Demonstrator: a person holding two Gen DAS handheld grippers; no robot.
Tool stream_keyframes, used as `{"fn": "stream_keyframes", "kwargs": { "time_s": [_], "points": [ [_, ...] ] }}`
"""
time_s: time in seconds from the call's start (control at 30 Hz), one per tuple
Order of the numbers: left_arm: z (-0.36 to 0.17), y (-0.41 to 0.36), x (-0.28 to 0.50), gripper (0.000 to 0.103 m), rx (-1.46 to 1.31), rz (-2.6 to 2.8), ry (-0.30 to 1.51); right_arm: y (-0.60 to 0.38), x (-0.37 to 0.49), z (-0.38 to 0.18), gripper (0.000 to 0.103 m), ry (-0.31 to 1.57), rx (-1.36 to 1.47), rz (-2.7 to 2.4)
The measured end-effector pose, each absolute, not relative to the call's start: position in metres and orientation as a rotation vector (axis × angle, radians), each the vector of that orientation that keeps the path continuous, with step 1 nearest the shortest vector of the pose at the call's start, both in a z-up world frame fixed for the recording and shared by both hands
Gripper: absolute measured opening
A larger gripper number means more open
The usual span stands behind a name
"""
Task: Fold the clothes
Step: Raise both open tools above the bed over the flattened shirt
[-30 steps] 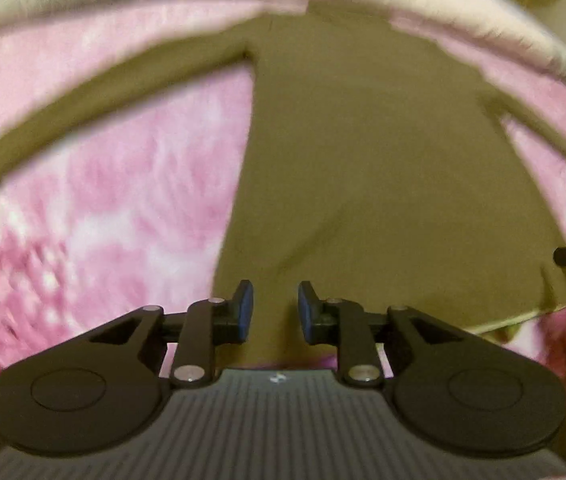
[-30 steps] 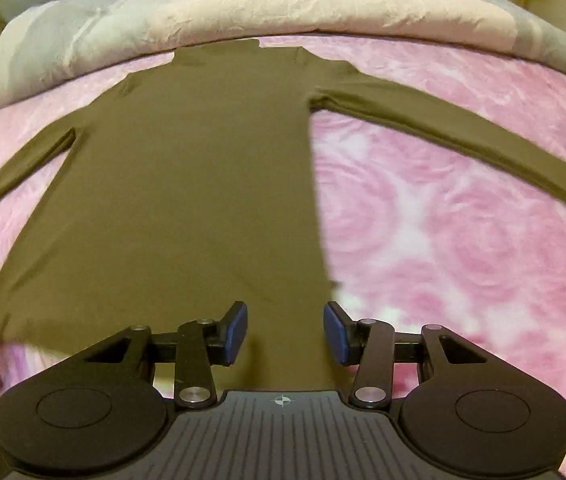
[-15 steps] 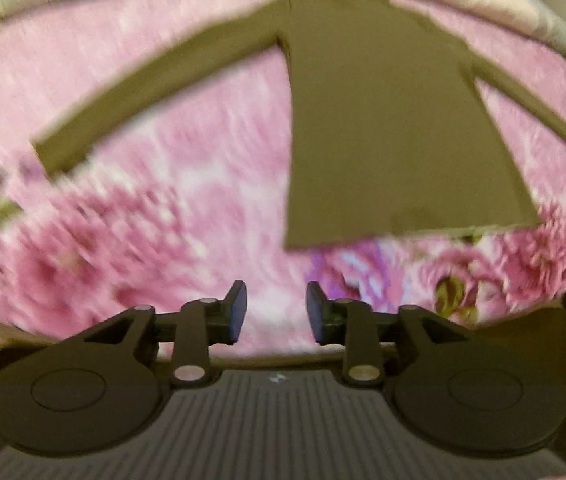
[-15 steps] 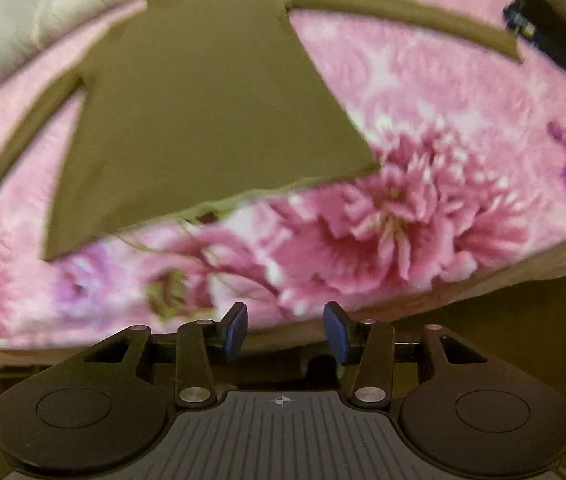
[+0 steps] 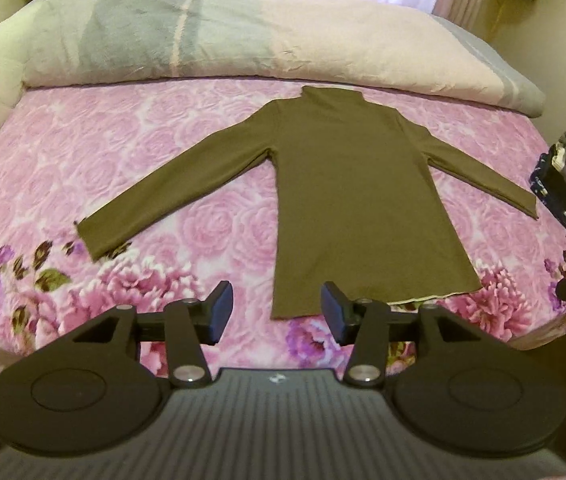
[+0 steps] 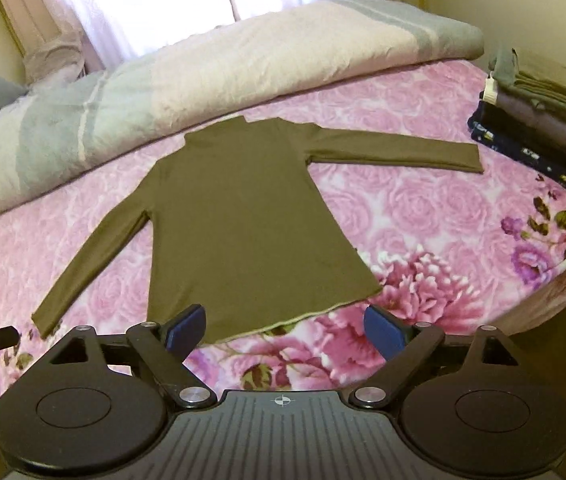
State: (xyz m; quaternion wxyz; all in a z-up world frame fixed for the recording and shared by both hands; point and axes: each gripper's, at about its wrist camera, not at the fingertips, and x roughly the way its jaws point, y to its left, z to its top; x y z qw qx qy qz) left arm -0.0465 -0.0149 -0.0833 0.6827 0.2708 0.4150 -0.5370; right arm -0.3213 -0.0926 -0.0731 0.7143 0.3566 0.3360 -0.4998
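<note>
Left wrist view looks down on a bed (image 5: 83, 152) with a pink rose-print cover; an olive long-sleeved top (image 5: 363, 200) lies flat in the middle of the frame, collar toward the top, hem toward the bottom, both sleeves spread out to the sides; no fold is made in it yet. Your left gripper (image 5: 275, 312) fills the lower edge; its jaws have just been opening and stand apart with nothing between them, above the hem. Right wrist view shows the same top (image 6: 243, 220) at centre, angled; your right gripper (image 6: 285, 330) has also just been opening and gapes wide and empty over the hem corner. A rolled duvet (image 6: 223, 80) crosses the upper frame. At the upper right sits a stack of folded clothes (image 6: 535, 120), which suggests some garments are finished; this top looks spread and ready, so sleeves and body are all left to fold.
</note>
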Motion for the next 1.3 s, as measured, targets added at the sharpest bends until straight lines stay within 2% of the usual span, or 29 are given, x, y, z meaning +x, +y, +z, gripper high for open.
{"fn": "stream_keyframes", "kwargs": {
  "time_s": [0.43, 1.3],
  "points": [
    [-0.073, -0.006, -0.052, 0.047, 0.605, -1.077, 0.927, -0.101, -0.295, -0.096, 0.089, 0.911, 0.696, -1.062],
    [-0.062, -0.012, -0.103, 0.049, 0.62, -1.03, 0.907, -0.116, -0.321, -0.093, 0.089, 0.969, 0.656, -0.942]
  ]
}}
